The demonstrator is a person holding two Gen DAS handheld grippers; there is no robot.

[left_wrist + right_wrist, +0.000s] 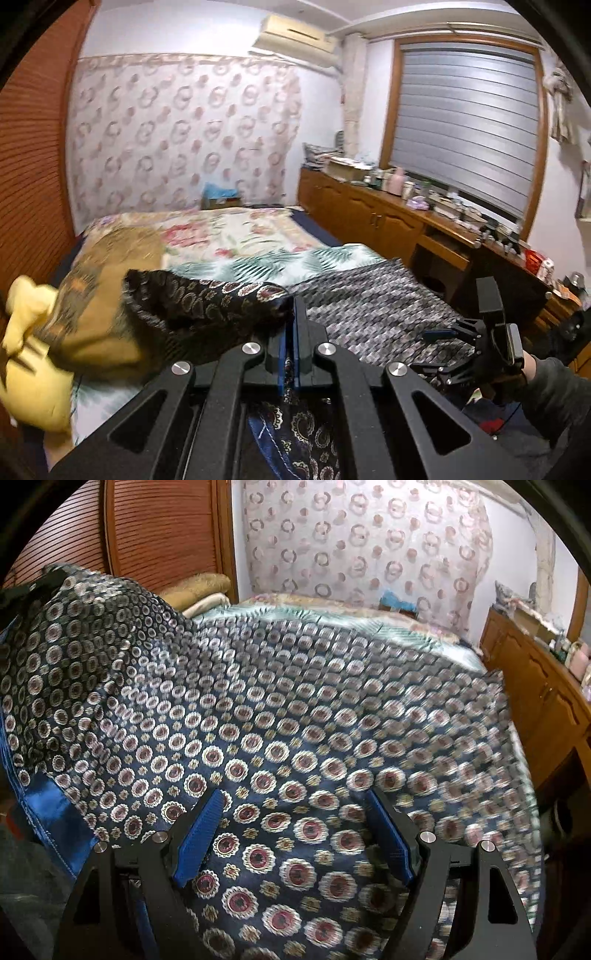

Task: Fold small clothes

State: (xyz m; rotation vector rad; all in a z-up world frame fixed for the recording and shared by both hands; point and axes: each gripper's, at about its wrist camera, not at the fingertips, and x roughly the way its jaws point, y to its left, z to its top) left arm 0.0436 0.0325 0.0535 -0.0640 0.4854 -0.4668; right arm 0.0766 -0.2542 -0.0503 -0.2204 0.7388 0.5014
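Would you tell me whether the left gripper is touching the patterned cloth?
Touching: in the left wrist view the left gripper has its blue pads shut on a fold of the patterned cloth.

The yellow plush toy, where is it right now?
In the left wrist view, the yellow plush toy sits at the far left edge, on the bed beside the tan patterned pillow.

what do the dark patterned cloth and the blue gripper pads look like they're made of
Dark navy patterned cloth: looks like thin woven silk or satin-type fabric; its plain blue border is glossy and it drapes softly, though it could be a synthetic.
Blue ridged pads on the right gripper: probably rubber or soft plastic, matte, with fine ridges across the face.
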